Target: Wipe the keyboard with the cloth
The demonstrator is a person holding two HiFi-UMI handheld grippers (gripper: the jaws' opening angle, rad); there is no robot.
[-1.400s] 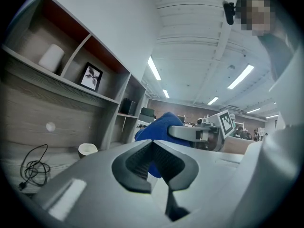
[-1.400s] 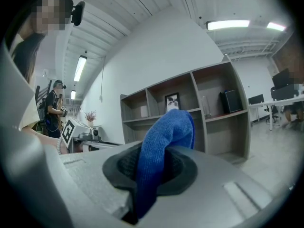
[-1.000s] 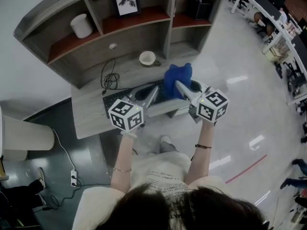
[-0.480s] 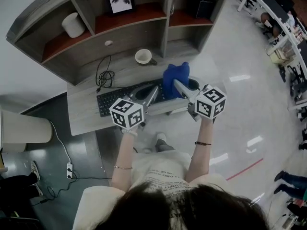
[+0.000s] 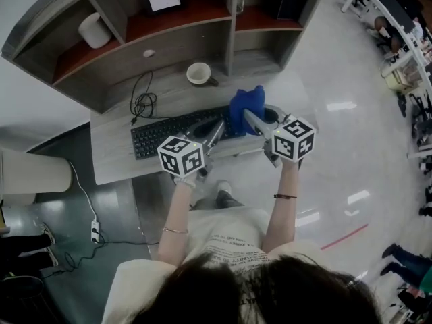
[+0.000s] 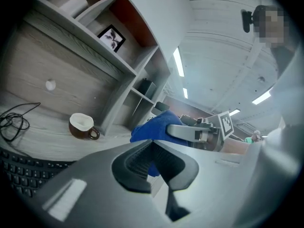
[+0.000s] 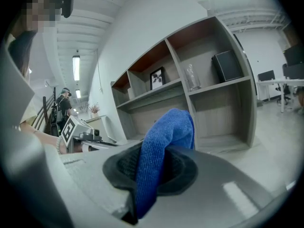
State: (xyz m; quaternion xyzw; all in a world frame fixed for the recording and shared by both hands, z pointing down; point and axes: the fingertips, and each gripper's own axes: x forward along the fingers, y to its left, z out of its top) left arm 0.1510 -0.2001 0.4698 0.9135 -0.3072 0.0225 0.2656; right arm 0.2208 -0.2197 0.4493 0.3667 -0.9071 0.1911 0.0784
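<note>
Head view: the person holds both grippers out over a grey wooden desk (image 5: 115,160). The right gripper (image 5: 248,119) is clamped on a blue cloth (image 5: 246,102), which stands up in a bunch from its tips, above the right end of a black keyboard (image 5: 169,130). The left gripper (image 5: 217,128) is just beside it on the left, with its tips over the keyboard's right part. The rest of the keyboard stretches away to that gripper's left. Each gripper carries a cube with black-and-white square markers and no legible words. The print on the person's shirt is too small to read.

In the right gripper view, the cloth (image 7: 168,127) runs down between the two dark pads of the right gripper (image 7: 153,163), pinched there, and its free end rises above the tips. The left gripper (image 7: 90,137) shows to the left.

In the left gripper view, the left gripper (image 6: 151,144) has its ribbed pads meeting at the tips with nothing between them. The cloth (image 6: 154,127) hangs just beyond the tips, and the keyboard (image 6: 19,167) is low to the left. A brown cup (image 6: 81,126) with a white inside stands farther ahead on the left. A framed picture (image 6: 112,38) sits on a shelf above the cup.
</note>
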